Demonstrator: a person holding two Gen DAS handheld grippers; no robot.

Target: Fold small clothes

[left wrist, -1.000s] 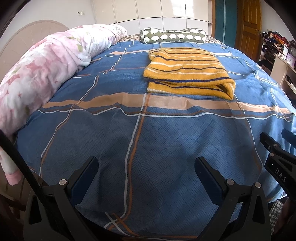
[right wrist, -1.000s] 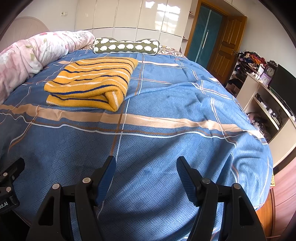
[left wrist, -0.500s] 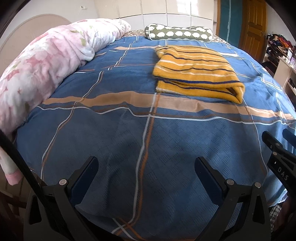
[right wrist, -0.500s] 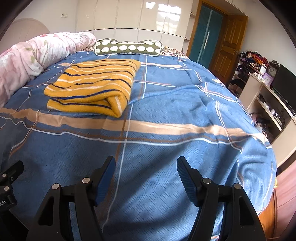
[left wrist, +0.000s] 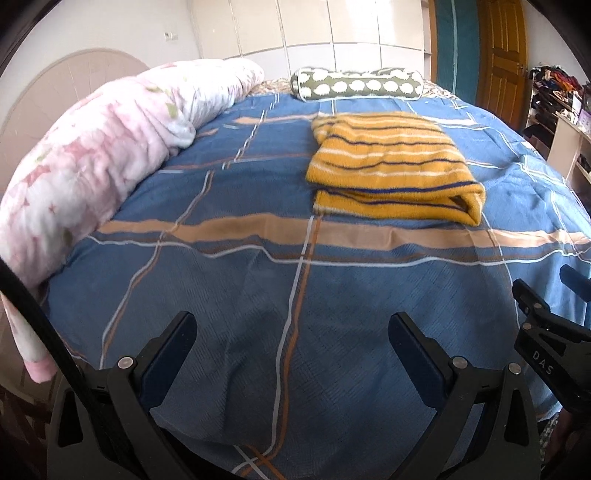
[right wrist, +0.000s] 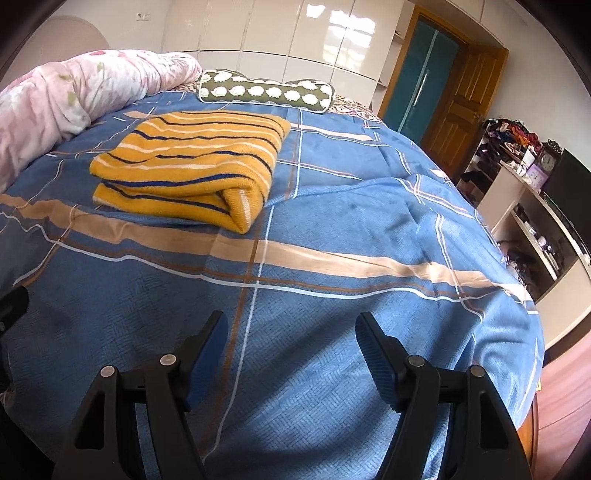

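Sweater (left wrist: 391, 168) folded as before, right gripper (right wrist: 291, 332) fingers opened slightly, empty

A bedroom in a home. A bed (right wrist: 332, 295) with a blue plaid cover fills most of both views, with a rolled pink quilt (left wrist: 110, 147) along one side and a green bolster (right wrist: 266, 92) at the far end. Glossy white wardrobe doors (right wrist: 295, 33) line the back wall beside a wooden door (right wrist: 458, 122), and cluttered shelves (right wrist: 532, 206) stand nearby.
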